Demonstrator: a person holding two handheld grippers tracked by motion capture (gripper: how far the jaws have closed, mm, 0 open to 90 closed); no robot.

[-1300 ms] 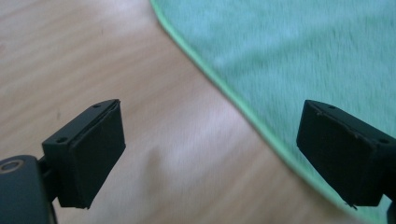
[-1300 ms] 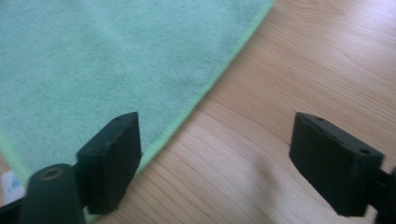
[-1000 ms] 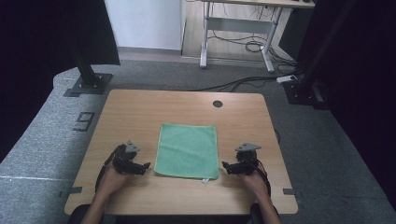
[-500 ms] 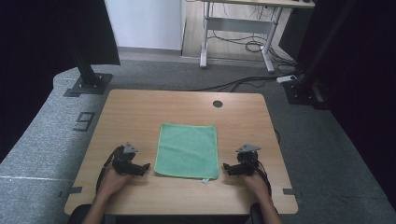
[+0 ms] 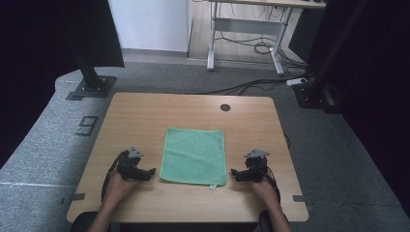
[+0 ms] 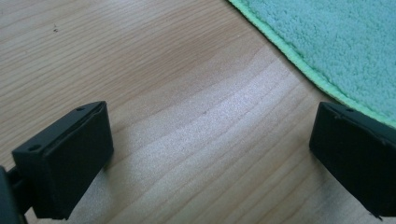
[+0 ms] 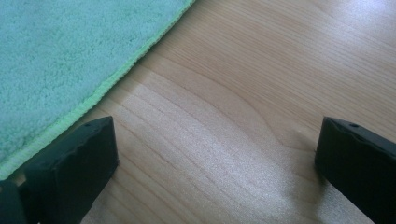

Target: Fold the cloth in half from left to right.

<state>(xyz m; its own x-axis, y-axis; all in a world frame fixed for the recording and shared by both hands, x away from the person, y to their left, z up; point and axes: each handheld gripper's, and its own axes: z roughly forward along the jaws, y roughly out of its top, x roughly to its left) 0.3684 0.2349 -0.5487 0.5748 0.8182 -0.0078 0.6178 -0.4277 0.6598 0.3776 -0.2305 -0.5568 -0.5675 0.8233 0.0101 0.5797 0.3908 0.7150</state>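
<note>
Little has changed over the last second: in the high view the left tongs [image 5: 151, 171] and the right tongs [image 5: 234, 172] are found almost where they were, each shifted only slightly along the near part of the light wooden worktop [image 5: 145, 116]. The square green microfibre cloth [image 5: 194, 155] has not been moved; it is spread flat in the near middle of the worktop, between the two tongs, with no fold or lifted corner. From this it is judged that the work on the cloth has not yet begun and that both tongs are being lined up beside its near side edges.

Both tongs are held wide open with nothing between them. In the left gripper view, bare wood is framed by the two black jaws, and the hemmed edge of the cloth [image 6: 327, 42] runs just past one jaw. In the right gripper view, the cloth [image 7: 65, 51] lies beside one jaw, whose tip is close to the hem.

Whether either jaw touches the hem cannot be settled, since the jaw tips are cut off at the bottom of both gripper views. A small pale tag [image 5: 211, 186] at the near edge of the cloth is too small to be read. The person's forearms are cut off at the bottom of the high view.
</note>
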